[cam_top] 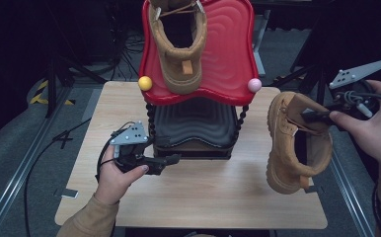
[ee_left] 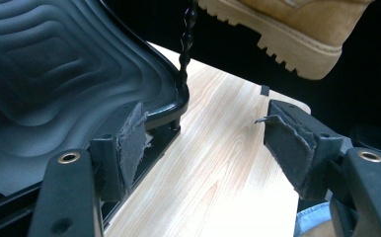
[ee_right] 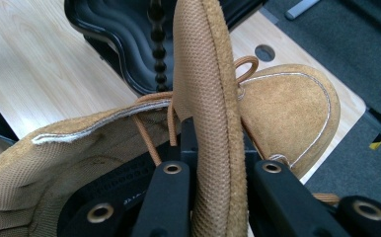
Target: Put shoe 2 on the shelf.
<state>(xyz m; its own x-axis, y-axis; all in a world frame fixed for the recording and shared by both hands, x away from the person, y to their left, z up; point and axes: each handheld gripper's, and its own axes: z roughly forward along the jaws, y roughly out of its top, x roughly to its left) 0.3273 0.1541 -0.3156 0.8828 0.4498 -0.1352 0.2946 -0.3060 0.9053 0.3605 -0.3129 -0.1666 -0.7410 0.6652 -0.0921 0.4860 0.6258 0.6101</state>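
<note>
Tan suede boot, held: the boot [cam_top: 293, 143] hangs over the right edge of the wooden table [cam_top: 193, 197], toe toward the person, carried by its collar.
Right gripper: the right gripper [cam_top: 313, 116] is clamped on the boot's mesh-lined tongue [ee_right: 210, 113]; in the right gripper view the tongue stands upright between the two black jaws, laces [ee_right: 146, 136] trailing beside it.
Left gripper: the left gripper [cam_top: 171, 160] rests low at the front of the rack with jaws wide apart and nothing between them; its worn fabric pads [ee_left: 132, 143] flank bare tabletop.
Shoe rack: a two-tier rack sits mid-table, with a red upper tray [cam_top: 228, 54] over a black lower tray [cam_top: 193, 123], joined by black beaded posts [cam_top: 151, 118].
Second boot: a matching boot [cam_top: 178, 44] lies on the red tray, heel toward the person.
Knobs: a yellow ball [cam_top: 145, 83] and a pink ball [cam_top: 254, 85] cap the red tray's front corners.
Obstructions: the black tray's rim lies just beside the left gripper's left pad.
Writing: none legible.
</note>
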